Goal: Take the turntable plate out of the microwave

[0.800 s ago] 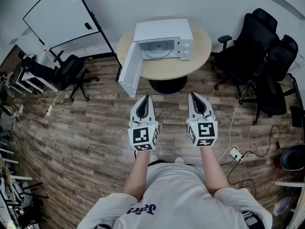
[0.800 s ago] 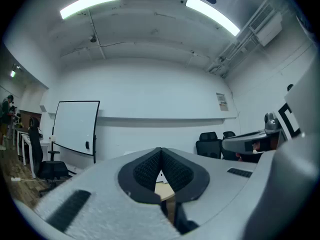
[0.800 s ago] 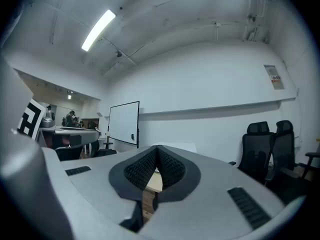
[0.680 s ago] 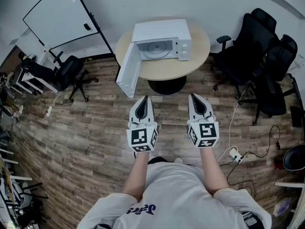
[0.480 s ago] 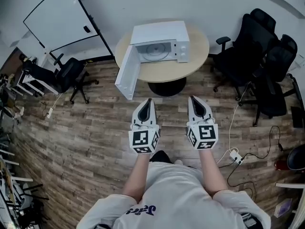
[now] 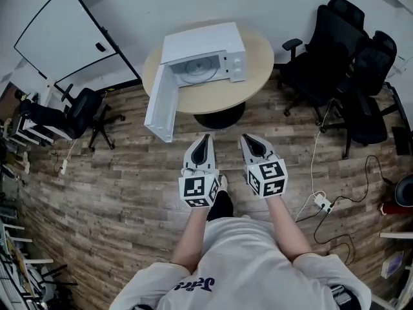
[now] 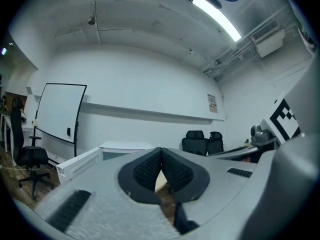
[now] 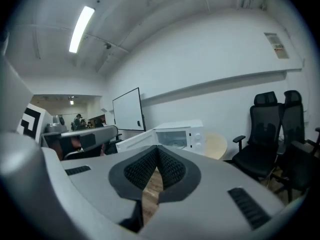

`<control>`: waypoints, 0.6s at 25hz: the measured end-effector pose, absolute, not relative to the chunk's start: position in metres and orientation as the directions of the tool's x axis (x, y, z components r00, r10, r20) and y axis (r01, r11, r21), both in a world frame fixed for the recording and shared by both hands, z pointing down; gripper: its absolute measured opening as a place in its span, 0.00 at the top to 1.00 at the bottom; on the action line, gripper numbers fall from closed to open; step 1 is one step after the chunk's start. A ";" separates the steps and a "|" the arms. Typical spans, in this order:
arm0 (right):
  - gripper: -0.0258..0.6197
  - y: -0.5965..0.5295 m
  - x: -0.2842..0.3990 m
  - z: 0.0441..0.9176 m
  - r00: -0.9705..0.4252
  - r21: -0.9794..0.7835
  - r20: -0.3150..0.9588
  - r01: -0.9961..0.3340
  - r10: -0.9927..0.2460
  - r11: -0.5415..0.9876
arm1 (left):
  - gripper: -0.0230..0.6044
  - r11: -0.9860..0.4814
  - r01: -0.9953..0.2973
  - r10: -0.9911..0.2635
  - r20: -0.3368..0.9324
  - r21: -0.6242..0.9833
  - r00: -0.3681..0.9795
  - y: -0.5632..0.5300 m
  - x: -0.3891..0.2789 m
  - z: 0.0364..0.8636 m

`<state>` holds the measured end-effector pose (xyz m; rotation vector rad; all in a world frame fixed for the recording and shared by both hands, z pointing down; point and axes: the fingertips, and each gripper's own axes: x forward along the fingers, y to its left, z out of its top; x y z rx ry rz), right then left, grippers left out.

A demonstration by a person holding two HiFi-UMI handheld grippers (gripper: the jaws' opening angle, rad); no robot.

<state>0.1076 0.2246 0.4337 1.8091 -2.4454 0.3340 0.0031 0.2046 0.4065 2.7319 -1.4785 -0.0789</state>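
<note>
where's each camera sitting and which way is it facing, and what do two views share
Head view: on the person's head, facing steeply down at the round table with the open microwave; shows shirt, forearms, left tool, right tool.
Left gripper view: on the left tool, facing forward along its shut jaws toward the whiteboard; shows only tool parts.
Right gripper view: on the right tool, facing along its shut jaws toward the microwave and black chairs; shows only tool parts.
Shared: both gripper views see the microwave.

No legible text; only unreadable script on the person's shirt [image 6: 245, 263]
</note>
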 end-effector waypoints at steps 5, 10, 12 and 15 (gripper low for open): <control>0.94 0.178 0.105 0.439 -0.294 -0.137 0.196 -0.953 -0.935 0.271 | 0.94 -0.541 -0.839 -0.841 -0.012 0.053 0.541 0.158 -0.001 0.413; 0.94 0.119 0.100 0.428 -0.262 -0.119 0.192 -0.963 -0.946 0.243 | 0.94 -0.528 -0.846 -0.848 -0.006 0.074 0.529 0.096 -0.013 0.411; 0.94 0.098 0.095 0.429 -0.264 -0.115 0.200 -0.963 -0.944 0.245 | 0.94 -0.526 -0.847 -0.850 -0.002 0.082 0.527 0.075 -0.016 0.412; 0.94 0.068 0.089 0.432 -0.256 -0.102 0.217 -0.966 -0.942 0.239 | 0.94 -0.535 -0.840 -0.844 0.004 0.089 0.537 0.048 -0.019 0.414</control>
